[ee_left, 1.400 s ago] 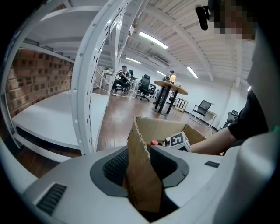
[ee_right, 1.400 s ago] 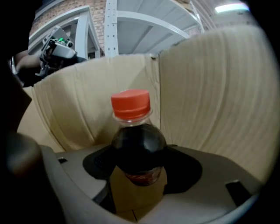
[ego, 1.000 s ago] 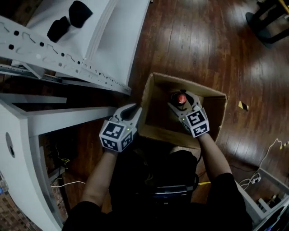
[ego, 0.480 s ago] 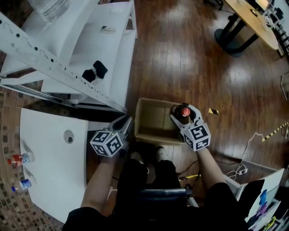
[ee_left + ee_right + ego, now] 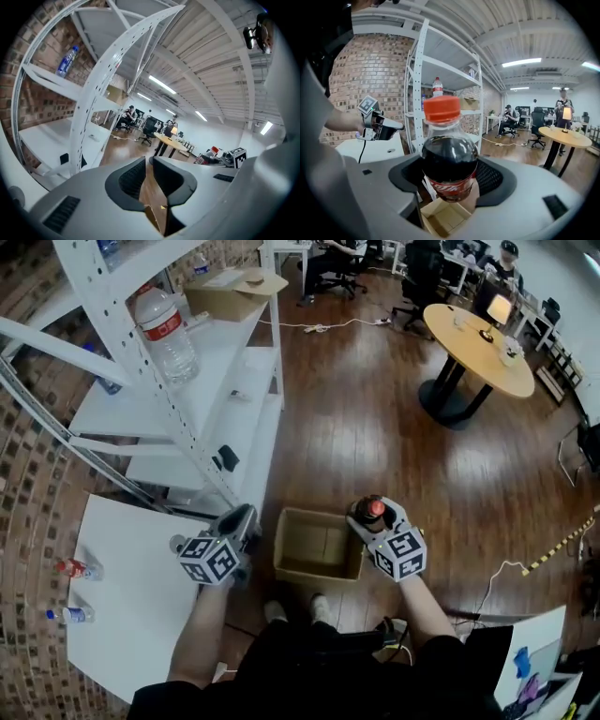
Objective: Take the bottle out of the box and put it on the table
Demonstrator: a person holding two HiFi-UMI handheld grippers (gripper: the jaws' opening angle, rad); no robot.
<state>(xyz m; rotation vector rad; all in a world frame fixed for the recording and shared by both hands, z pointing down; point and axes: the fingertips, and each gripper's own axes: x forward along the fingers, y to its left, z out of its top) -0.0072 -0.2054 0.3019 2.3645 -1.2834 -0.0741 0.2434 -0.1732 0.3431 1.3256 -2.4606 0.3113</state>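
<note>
A dark cola bottle (image 5: 449,157) with a red cap (image 5: 376,508) stands upright between the pads of my right gripper (image 5: 450,176), which is shut on its body. In the head view my right gripper (image 5: 373,515) holds it high over the right edge of the open cardboard box (image 5: 317,570), which sits on the floor far below. My left gripper (image 5: 240,522) hovers left of the box, by the white table (image 5: 131,615). Its jaws (image 5: 149,161) are almost together with nothing between them.
Two small bottles (image 5: 73,568) (image 5: 68,615) lie at the white table's left edge. A white metal shelf rack (image 5: 178,418) with a large water bottle (image 5: 167,329) rises behind it. Wooden floor stretches out to a round table (image 5: 478,334) and office chairs.
Both grippers have risen high off the floor and the view has pulled far back. The cola bottle has come up out of the box in my right gripper.
</note>
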